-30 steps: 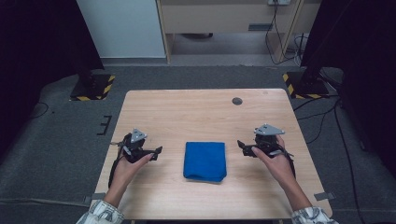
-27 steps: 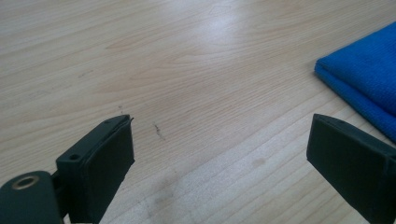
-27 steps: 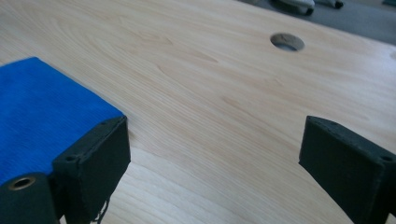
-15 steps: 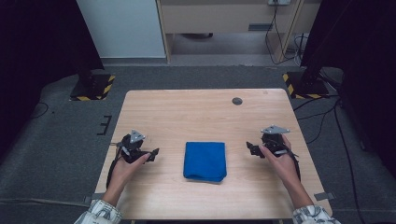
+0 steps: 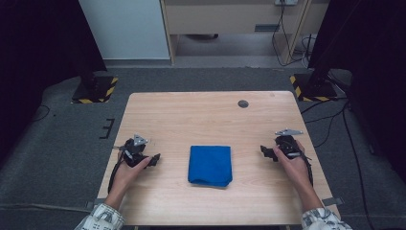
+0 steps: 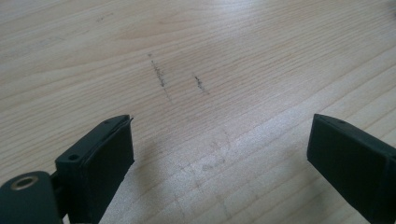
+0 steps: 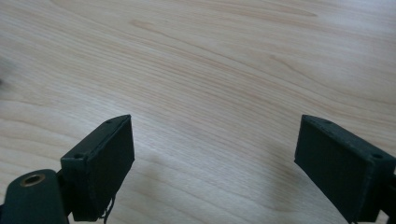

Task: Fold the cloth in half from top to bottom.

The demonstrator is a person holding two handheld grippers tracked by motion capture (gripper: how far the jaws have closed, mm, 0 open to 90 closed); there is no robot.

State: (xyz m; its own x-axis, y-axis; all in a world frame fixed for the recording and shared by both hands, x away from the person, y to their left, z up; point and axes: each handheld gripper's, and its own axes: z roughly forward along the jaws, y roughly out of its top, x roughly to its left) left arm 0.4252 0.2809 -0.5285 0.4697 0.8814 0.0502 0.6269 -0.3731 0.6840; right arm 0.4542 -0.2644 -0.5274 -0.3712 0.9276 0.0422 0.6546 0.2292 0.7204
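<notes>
Light wood table (image 5: 210, 112) on grey carpet, dark curtains at both sides of the frame, a cabinet along the top. Small dark round mark (image 5: 243, 103) on the tabletop, upper right of centre.

Blue cloth (image 5: 209, 165) lies folded into a neat rectangle at centre-bottom of the table, flat, nothing touching it.

Left gripper (image 5: 154, 160) sits left of the cloth, near but apart from it, held low over the wood. Right gripper (image 5: 264, 152) is right of the cloth, also apart. Both released: in each gripper view the jaws stand wide with bare wood grain between them, nothing gripped. Left gripper view also shows a few faint pencil-like marks (image 6: 161, 77) on the wood ahead of the jaws.

My read: cloth looks fully folded, both hands parked off to either side. Either the fold is finished or another pass is about to start; can't tell which.

If another fold is wanted, the next move calls for both grippers to come in toward the cloth's near corners, get a jaw under the edge, and pinch all layers together so the stack doesn't splay.
</notes>
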